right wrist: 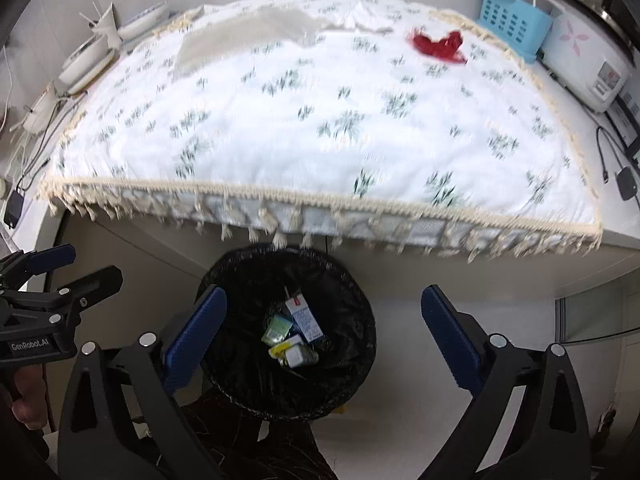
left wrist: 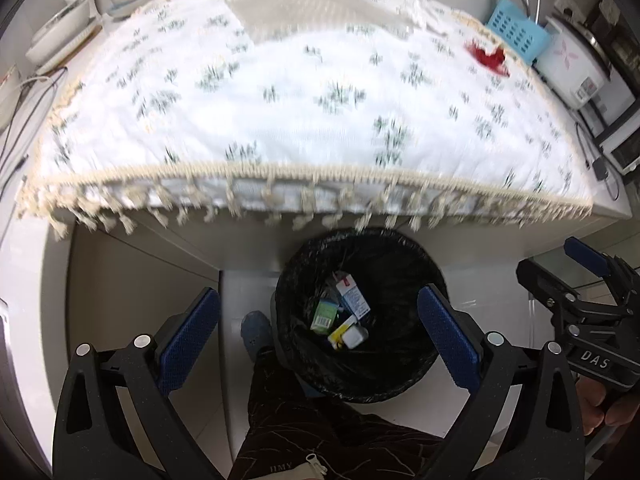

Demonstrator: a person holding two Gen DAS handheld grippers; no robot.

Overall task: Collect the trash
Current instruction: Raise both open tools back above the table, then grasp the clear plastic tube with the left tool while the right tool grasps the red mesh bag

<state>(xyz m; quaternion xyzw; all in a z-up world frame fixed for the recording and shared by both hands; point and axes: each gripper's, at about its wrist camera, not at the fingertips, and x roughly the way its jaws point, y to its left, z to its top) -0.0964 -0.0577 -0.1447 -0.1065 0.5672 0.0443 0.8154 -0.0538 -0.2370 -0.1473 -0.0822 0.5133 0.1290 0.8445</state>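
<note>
A red crumpled wrapper (left wrist: 489,57) lies on the far right of the flowered tablecloth (left wrist: 280,112); it also shows in the right wrist view (right wrist: 438,46). A bin with a black liner (left wrist: 400,264) stands on the floor under the table's front edge, holding several cartons and boxes (left wrist: 344,312). The bin (right wrist: 340,280) and its contents (right wrist: 296,332) show in the right wrist view too. My left gripper (left wrist: 318,332) is open and empty above the bin. My right gripper (right wrist: 324,330) is open and empty above the bin, and appears at the right of the left wrist view (left wrist: 580,276).
A blue perforated basket (right wrist: 510,16) and a white rice cooker (right wrist: 588,60) stand at the table's back right. White bowls and dishes (left wrist: 60,36) sit at the back left. Cables (right wrist: 36,148) hang at the left, a cable and adapter (right wrist: 624,188) at the right. A person's leg (left wrist: 300,420) is below.
</note>
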